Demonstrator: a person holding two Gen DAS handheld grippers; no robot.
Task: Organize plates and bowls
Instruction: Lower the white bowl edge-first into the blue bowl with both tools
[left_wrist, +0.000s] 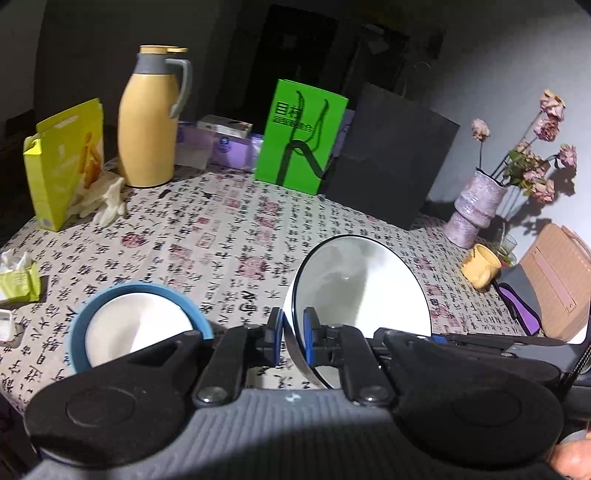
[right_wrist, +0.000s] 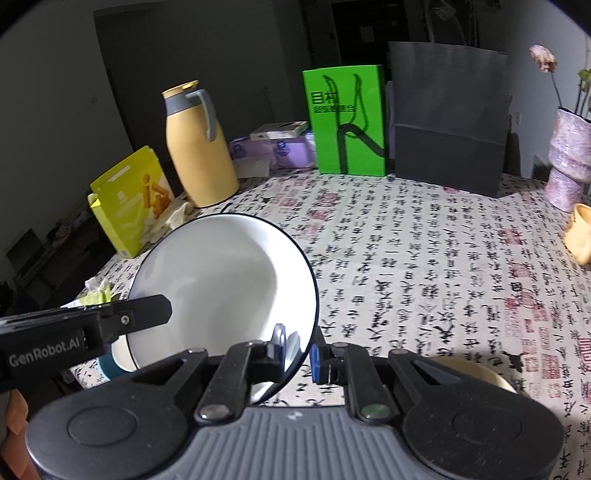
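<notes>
- Calligraphy-printed cloth is covering the desk (left_wrist: 221, 236).
- Both tools, left tool (left_wrist: 293, 338) and right tool (right_wrist: 298, 349), are clenching opposite rims of a white dark-rimmed enamel plate (right_wrist: 221, 280), sharing its weight above the desk's near edge.
- Blue-rimmed white bowl (left_wrist: 136, 325) is sitting beside it, probably awaiting stacking.

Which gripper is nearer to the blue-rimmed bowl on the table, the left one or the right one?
Left. The left gripper sits right beside the blue-rimmed bowl, while the right gripper is farther, on the far side of the white plate both grip.

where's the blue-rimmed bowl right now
In the left wrist view the blue-rimmed bowl sits low on the left on the patterned tablecloth, beside the tilted white plate gripped in the left claw.
</notes>
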